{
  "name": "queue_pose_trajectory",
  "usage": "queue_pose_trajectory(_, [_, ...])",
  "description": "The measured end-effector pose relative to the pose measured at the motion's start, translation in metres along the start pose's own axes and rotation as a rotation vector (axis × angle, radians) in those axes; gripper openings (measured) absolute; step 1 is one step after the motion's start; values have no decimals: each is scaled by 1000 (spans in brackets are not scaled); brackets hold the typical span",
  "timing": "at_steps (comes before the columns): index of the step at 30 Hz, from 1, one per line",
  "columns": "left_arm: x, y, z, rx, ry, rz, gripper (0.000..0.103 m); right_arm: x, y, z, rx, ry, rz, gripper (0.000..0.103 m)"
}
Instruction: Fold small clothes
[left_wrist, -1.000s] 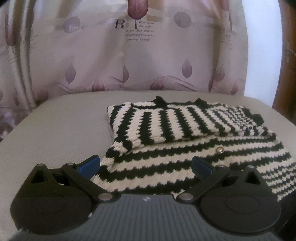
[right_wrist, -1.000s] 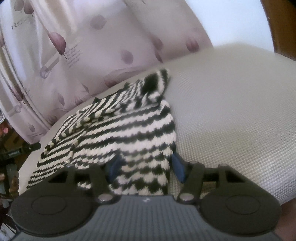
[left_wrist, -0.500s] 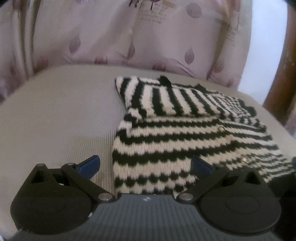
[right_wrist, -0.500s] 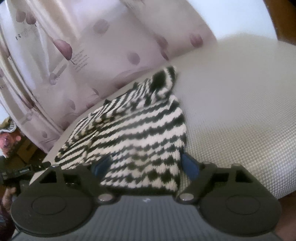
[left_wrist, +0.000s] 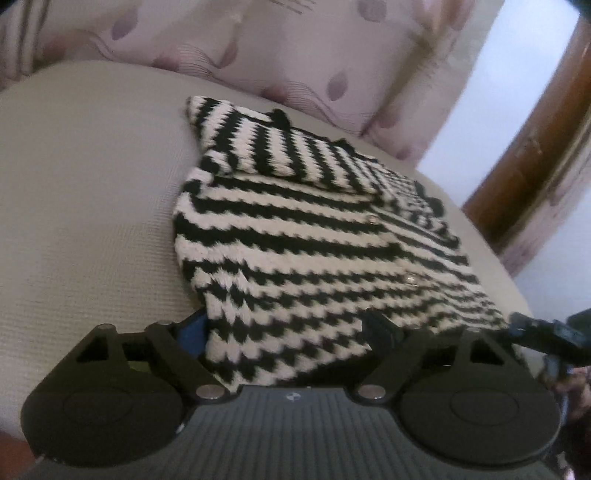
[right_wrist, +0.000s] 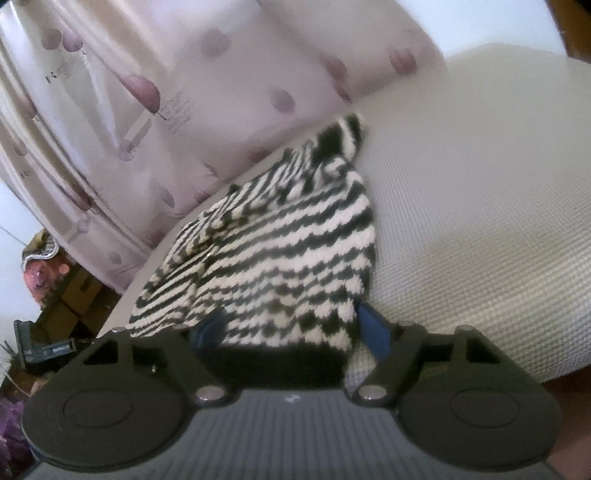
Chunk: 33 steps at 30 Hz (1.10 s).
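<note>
A small black-and-white striped knit sweater (left_wrist: 314, 236) lies on a beige cushioned surface (left_wrist: 85, 206), with one sleeve folded across its top. My left gripper (left_wrist: 288, 328) is open, its fingers straddling the near left corner of the hem. In the right wrist view the same sweater (right_wrist: 280, 251) lies ahead. My right gripper (right_wrist: 291, 328) is open, its fingers either side of the hem's near right corner. The right gripper's dark body (left_wrist: 543, 332) shows at the right edge of the left wrist view.
A pink leaf-printed curtain (left_wrist: 295, 55) hangs behind the cushion. A brown wooden frame (left_wrist: 532, 147) stands at the right. Boxes and clutter (right_wrist: 55, 295) sit on the floor at the left of the right wrist view.
Both grippers have moved forward and down onto the sweater's near hem, so the hem now lies between each pair of fingers. The left view has tilted.
</note>
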<state>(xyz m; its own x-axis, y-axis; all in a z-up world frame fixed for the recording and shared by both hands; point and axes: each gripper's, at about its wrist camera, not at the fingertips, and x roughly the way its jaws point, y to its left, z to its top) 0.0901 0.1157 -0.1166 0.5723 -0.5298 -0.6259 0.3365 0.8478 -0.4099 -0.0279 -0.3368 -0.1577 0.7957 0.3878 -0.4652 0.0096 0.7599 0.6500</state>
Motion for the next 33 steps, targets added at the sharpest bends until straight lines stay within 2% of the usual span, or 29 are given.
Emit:
queue_pose_trajectory(1, [1,-2,-1,9,-6,1,83,1,0,-1,4,1,9,70])
queue_pose_trajectory(2, [1,-1,-1,12,-10,-5,79,3,0,-2,15,4,25,68])
queue_pose_trajectory(3, [1,1,-1,2,-12,-14,74,5,0,-3,26,1,34,61])
queue_pose_trajectory(4, [2,4,-1,-18,-11,-20,53,6,-2,-4,44,-5,41,47])
queue_pose_trajectory(5, [3,7,0,-35,-2,-24,25,9,-6,-4,71,-3,48,38])
queue_pose_trajectory(6, [6,11,0,-59,10,-27,14,11,-9,-5,97,1,46,25])
queue_pose_trajectory(8, [8,20,0,-113,7,-52,11,13,-15,-8,134,-7,52,21])
queue_pose_trajectory(10, [7,22,-1,-113,2,-60,12,12,-21,-10,179,-13,79,21])
queue_pose_trajectory(12, [5,21,0,-92,-2,-56,22,10,-24,-10,188,-16,84,21])
queue_pose_trajectory(14, [1,25,0,-114,1,-95,48,8,-26,-9,182,-14,81,21])
queue_pose_trajectory(15, [0,25,1,-118,0,-109,55,8,-27,-9,184,-9,85,21])
queue_pose_trajectory(17, [-4,22,2,-102,5,-126,83,7,-29,-8,195,3,90,21])
queue_pose_trajectory(19, [-3,17,2,-77,9,-134,93,8,-29,-6,204,17,99,22])
queue_pose_trajectory(22, [2,7,1,-35,10,-125,101,12,-29,-8,222,30,123,22])
queue_pose_trajectory(25, [5,1,0,-30,-1,-101,100,19,-26,-9,223,29,139,22])
queue_pose_trajectory(27, [6,-2,-1,-19,-7,-90,82,23,-23,-11,220,20,139,22])
queue_pose_trajectory(29, [9,-2,-1,-13,16,-39,8,24,-19,-11,195,15,125,21])
queue_pose_trajectory(30, [10,2,-1,-25,19,-15,11,24,-15,-10,168,13,108,17])
queue_pose_trajectory(33, [6,14,-2,-81,14,-49,11,22,-11,-10,127,11,79,14])
